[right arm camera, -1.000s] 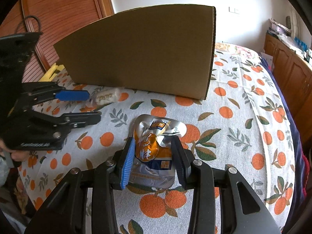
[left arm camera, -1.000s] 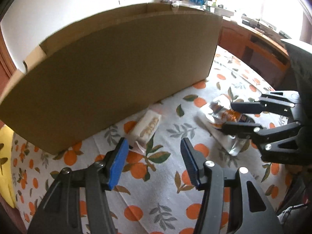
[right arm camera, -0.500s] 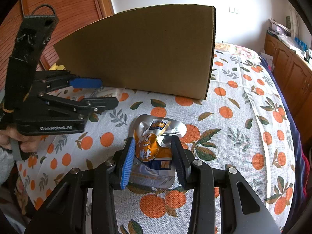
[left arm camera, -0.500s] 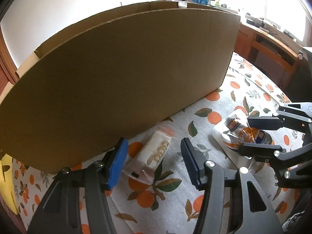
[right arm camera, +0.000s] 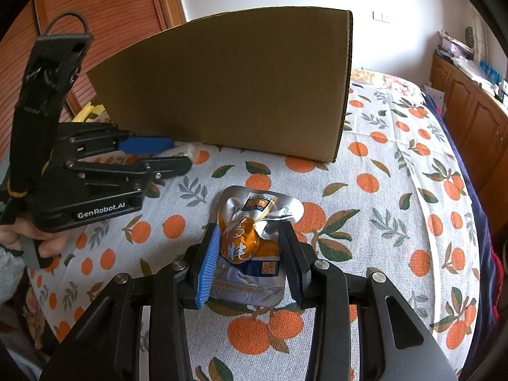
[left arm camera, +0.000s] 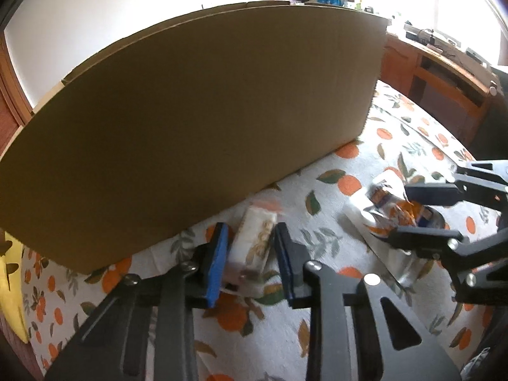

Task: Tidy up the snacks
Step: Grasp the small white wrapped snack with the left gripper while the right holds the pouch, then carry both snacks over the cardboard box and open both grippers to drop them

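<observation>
A white snack packet [left arm camera: 254,244] lies on the orange-print cloth at the foot of a big cardboard box [left arm camera: 197,120]. My left gripper [left arm camera: 250,231] is closing its jaws on this packet, and the blue pads press its two sides. In the right wrist view a silver and orange pouch [right arm camera: 250,212] lies on the cloth, crumpled between the pads of my right gripper [right arm camera: 250,231], which is shut on it. The left gripper [right arm camera: 179,152] shows there at the left, low against the box [right arm camera: 238,89]. The right gripper [left arm camera: 403,212] shows at the right of the left wrist view.
The orange-print cloth [right arm camera: 381,206] covers a bed-like surface that drops off at the right. Wooden cabinets [right arm camera: 470,111] stand beyond that edge, a wooden door [right arm camera: 111,16] is at the back left. A yellow thing [left arm camera: 9,270] lies left of the box. A person's hand [right arm camera: 19,238] holds the left gripper.
My left gripper moved forward to the white packet beside the box and shut its jaws on it. The right gripper stayed still on the pouch.
</observation>
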The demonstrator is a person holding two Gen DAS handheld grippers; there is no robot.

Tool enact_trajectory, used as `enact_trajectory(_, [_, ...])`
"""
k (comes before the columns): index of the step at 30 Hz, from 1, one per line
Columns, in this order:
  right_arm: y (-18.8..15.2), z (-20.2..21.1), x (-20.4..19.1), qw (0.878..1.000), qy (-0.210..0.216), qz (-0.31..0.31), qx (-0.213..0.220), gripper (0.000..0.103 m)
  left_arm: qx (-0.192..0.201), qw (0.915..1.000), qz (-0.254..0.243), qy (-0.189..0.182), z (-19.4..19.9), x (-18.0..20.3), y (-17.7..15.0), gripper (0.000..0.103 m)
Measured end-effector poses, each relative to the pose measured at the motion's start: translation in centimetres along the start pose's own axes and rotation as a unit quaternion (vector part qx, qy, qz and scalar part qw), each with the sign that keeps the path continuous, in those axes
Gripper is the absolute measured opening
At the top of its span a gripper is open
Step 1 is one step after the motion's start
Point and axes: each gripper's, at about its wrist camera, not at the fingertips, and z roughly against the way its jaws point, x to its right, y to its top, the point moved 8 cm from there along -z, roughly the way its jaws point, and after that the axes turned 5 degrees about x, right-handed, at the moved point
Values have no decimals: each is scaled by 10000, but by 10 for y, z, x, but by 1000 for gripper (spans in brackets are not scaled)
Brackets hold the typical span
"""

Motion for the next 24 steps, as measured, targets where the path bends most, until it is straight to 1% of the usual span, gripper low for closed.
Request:
enact_trajectory(2, [0, 0, 0, 10000, -13, 11, 0, 38, 6, 10000, 29, -36, 4, 3, -3, 20])
enact_trajectory(10, [0, -1, -2, 10000, -40, 40, 1, 38, 61, 9996, 245, -116, 24, 10, -20, 20])
enact_trajectory(15, [-1, -2, -2, 10000, -49, 52, -1, 38, 156, 9988, 463, -20, 36, 0, -26, 20])
enact_trajectory(18, [-1, -2, -4, 9999, -70, 74, -2, 38, 221, 9985, 506, 10, 45, -4, -27, 20])
enact_trajectory(24, [-2, -3, -6, 9999, -91, 102, 5, 38, 426, 9970, 640, 6, 74, -12, -32, 20])
